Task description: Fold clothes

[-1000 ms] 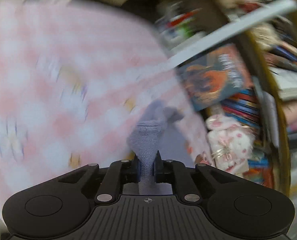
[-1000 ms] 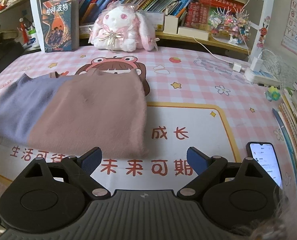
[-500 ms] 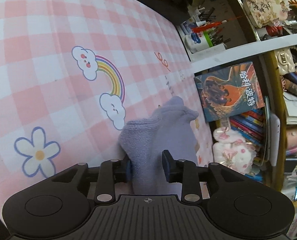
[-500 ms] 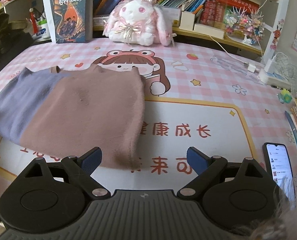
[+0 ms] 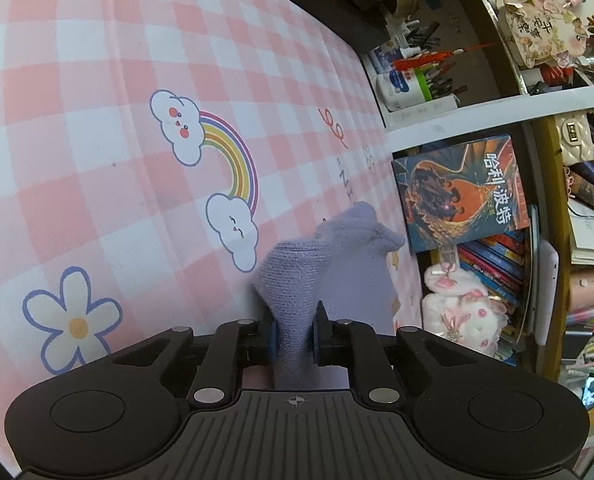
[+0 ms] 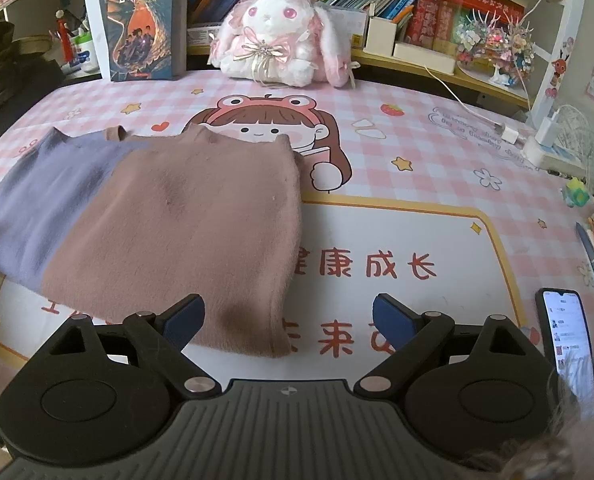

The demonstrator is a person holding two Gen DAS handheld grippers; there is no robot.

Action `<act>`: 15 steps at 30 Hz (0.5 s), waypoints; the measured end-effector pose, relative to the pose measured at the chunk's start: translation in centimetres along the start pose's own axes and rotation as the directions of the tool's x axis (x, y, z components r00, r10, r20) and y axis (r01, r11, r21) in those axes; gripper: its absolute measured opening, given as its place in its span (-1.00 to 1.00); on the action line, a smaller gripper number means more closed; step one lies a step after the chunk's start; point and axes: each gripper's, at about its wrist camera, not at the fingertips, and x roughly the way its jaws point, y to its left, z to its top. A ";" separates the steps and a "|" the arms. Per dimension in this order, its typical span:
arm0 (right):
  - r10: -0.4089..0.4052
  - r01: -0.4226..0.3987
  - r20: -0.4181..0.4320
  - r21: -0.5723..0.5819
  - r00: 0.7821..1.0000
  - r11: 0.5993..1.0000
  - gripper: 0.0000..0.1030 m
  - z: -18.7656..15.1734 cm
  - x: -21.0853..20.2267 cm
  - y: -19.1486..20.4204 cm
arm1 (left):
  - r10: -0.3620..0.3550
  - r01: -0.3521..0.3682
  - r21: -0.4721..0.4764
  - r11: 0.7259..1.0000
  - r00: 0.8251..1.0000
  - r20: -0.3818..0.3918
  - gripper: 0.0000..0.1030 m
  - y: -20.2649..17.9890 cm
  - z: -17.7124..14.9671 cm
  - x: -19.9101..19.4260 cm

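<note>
Left gripper (image 5: 293, 338) pinches purple sweater (image 5: 297, 280) edge tightly; right gripper (image 6: 289, 316) hangs spread wide, holding nothing.

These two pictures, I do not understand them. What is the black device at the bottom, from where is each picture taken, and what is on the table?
A person holds two hand-held grippers, each with a camera looking along its fingers. The left view shows the left gripper shut on a purple fold of the sweater. The right view shows the right gripper open, holding nothing, over the same sweater, purple and brown, lying flat on the pink checked mat. A phone lies at right; a plush rabbit sits behind.
</note>
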 end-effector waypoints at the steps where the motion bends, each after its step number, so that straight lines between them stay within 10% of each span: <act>1: 0.003 -0.003 0.000 -0.003 1.000 1.000 0.77 0.1 0.1 0.1 | 0.000 0.000 -0.003 1.000 1.000 0.004 -0.73 0.1 0.1 -0.1; 15: 0.047 -0.047 0.013 -0.007 0.999 0.999 0.74 2.4 3.0 -2.0 | 0.032 -0.033 -0.001 0.999 0.997 0.068 -0.73 -0.5 -0.8 -0.2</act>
